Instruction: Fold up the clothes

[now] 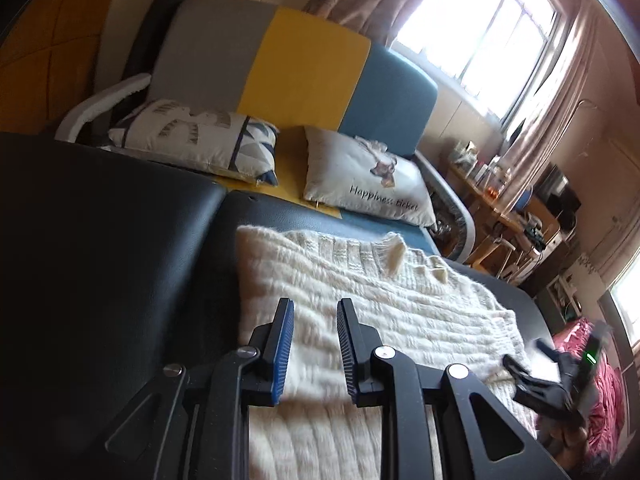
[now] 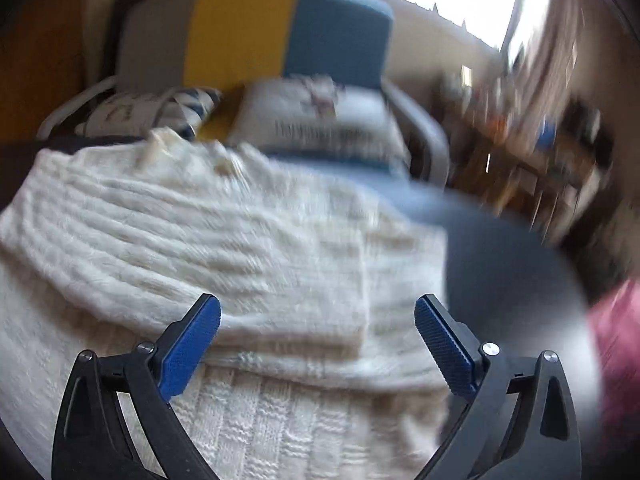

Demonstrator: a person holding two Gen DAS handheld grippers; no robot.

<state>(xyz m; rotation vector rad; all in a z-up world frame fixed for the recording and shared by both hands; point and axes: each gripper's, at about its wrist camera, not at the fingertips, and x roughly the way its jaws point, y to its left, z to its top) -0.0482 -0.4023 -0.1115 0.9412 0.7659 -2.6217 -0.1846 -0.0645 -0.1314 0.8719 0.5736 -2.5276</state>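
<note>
Two hand-held grippers over one cream knit sweater. Sweater spread flat on dark padded surface, one part folded over the body per right view. Left hand-held gripper: blue pads parted by a narrow gap, nothing between them, poised above sweater near its left edge. Right hand-held gripper: spread wide, empty, at the folded layer's edge; view blurred. Behind: two pillows on a grey, yellow and blue sofa.
</note>
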